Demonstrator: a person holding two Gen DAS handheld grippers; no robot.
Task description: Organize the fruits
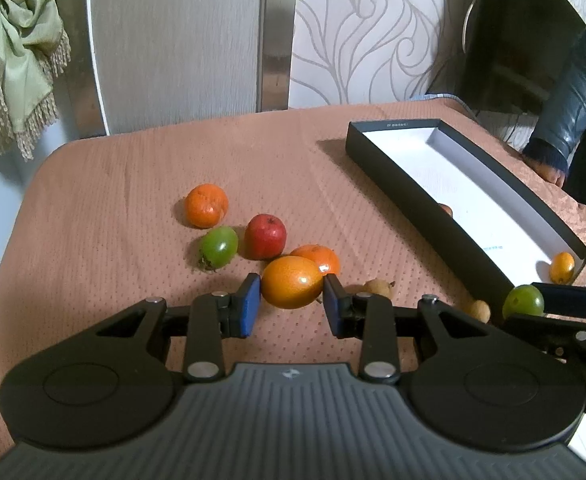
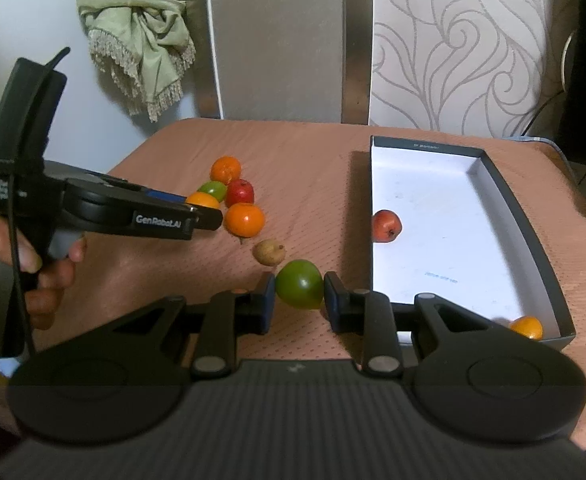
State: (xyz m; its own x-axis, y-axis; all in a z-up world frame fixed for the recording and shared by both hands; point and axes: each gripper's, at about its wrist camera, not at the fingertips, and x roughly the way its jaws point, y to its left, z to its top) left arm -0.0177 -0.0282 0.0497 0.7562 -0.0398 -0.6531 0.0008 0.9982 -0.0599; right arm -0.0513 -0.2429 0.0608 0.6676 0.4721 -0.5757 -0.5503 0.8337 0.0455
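Altogether two fruits [image 2: 386, 225] in box [image 2: 533, 240]

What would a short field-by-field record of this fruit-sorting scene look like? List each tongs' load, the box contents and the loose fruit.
left tongs: shut on an oval orange fruit
right tongs: shut on a green fruit
box: open, white inside, holds a red fruit and a small orange fruit
loose on tablecloth: two oranges, a red fruit, a green fruit, small brown fruits
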